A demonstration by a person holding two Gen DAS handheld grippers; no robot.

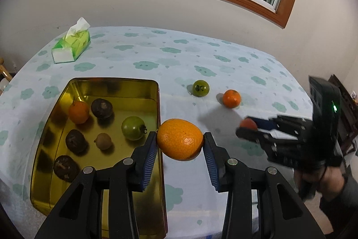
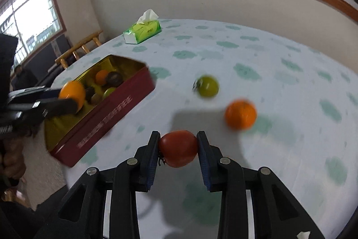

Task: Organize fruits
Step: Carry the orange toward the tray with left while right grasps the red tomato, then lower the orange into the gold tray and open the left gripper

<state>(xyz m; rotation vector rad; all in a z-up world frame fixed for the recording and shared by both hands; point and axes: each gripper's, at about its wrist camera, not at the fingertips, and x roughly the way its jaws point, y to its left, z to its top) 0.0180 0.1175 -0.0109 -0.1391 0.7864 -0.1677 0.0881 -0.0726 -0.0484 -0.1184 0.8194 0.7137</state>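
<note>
We hold one fruit in each gripper above the cloud-print table.

Left wrist view: our left gripper (image 1: 180, 142) clamps a large orange (image 1: 180, 139) beside the gold-lined rectangular tin's (image 1: 116, 87) right edge. Right wrist view: our right gripper (image 2: 178, 147) pinches a red tomato (image 2: 178, 148); a green tomato (image 2: 208, 86) and a small tangerine (image 2: 240, 114) lie mid-table.

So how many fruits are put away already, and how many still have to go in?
Six pieces already lie in the gold tin. The left hand-held gripper holds a big orange at the tin's edge, and the right hand-held gripper holds a red tomato. Left on the tablecloth: a green tomato and a small orange.
</note>
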